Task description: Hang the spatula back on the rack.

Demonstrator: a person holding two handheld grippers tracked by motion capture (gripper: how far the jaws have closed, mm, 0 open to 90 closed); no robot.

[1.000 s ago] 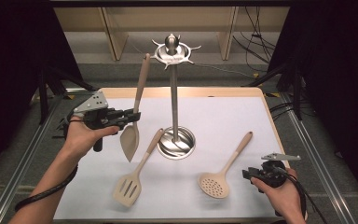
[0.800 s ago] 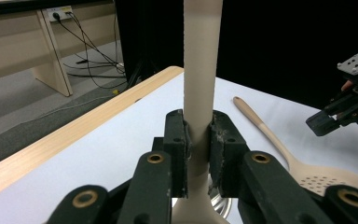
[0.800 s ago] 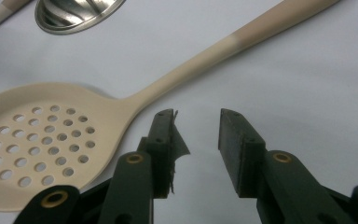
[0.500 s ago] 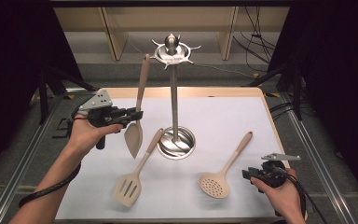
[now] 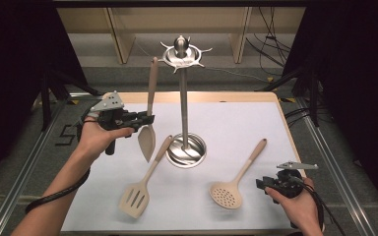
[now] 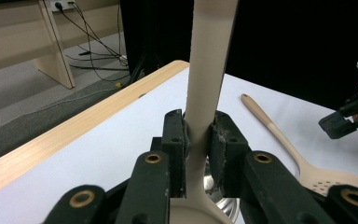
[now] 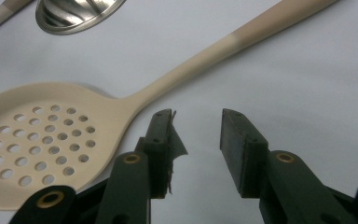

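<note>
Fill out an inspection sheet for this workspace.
Surface: white mat on a wood-edged table.
Job's things: spoon held upright, handle end near the utensil stand top; slotted turner and skimmer lie flat.
Clutter: nothing seen.
Grippers: left gripper clamps the spoon's neck, though its jaws have just been opening; right gripper open, nothing between its jaws, beside the skimmer.
Cables: one trails from each gripper; more on the floor beyond.
Surroundings: dark curtains, pale wooden furniture behind.
</note>
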